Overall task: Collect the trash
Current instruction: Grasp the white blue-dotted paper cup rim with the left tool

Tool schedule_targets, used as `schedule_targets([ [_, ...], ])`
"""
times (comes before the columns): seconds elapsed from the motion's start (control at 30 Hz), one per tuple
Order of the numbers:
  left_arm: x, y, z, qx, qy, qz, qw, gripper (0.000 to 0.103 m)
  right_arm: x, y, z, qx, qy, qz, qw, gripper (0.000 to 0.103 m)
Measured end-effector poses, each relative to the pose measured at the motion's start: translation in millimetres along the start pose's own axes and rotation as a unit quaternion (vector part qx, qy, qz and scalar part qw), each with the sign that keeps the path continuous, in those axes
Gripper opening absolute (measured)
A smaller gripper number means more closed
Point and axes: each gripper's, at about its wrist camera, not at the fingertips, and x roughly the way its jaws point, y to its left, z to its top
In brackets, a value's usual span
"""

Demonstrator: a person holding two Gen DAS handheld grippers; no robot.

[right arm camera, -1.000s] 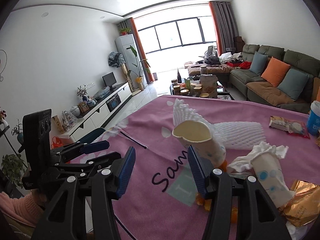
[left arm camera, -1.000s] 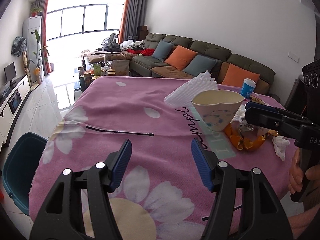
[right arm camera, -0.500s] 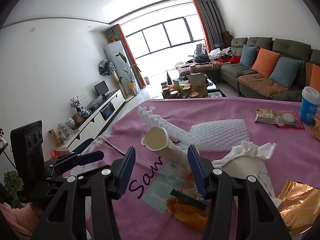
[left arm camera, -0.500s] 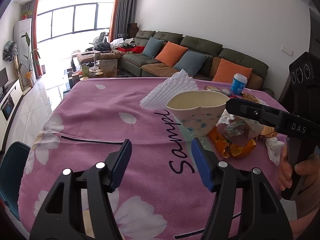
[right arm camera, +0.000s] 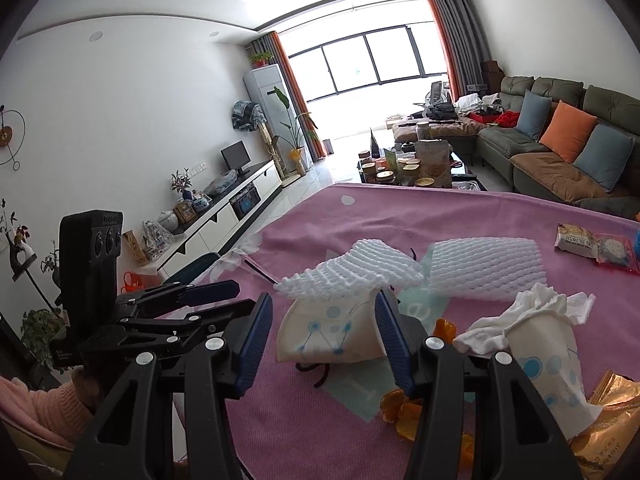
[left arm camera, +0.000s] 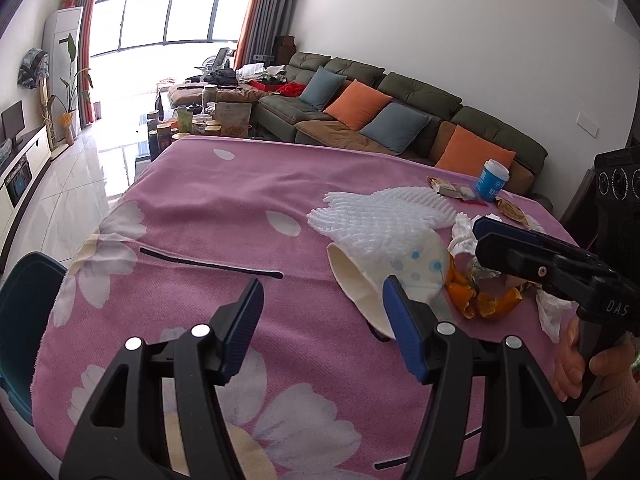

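Note:
A crushed white paper cup with blue dots lies on its side on the pink flowered tablecloth, its mouth toward the left gripper. White foam fruit netting rests over it. My left gripper is open, empty, just left of and before the cup. My right gripper is open and low, its fingers on either side of the cup. Orange peel, a second paper cup stuffed with tissue and a gold wrapper lie right of it.
A second foam net, snack packets and a blue-lidded cup sit farther back. A dark blue bin stands off the table's left edge. A sofa and coffee table lie beyond.
The paper cup went from upright to lying on its side with the foam net over it. The right gripper dropped and closed in around it. The left gripper pulled back left.

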Motion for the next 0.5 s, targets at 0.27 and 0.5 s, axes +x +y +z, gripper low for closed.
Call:
schedule_targets([
  [0.27, 12.2, -27.9, -6.1, 0.037, 0.028, -0.042, 0.9981, 0.06, 13.5, -31.9, 4.3, 0.066, 0.016, -0.021, 0.997, 0.052],
  [0.5, 43.3, -24.7, -11.4, 0.001, 0.086, -0.081, 0.993, 0.041, 36.1, -45.7, 12.0, 0.11, 0.034, -0.018, 0.993, 0.058],
])
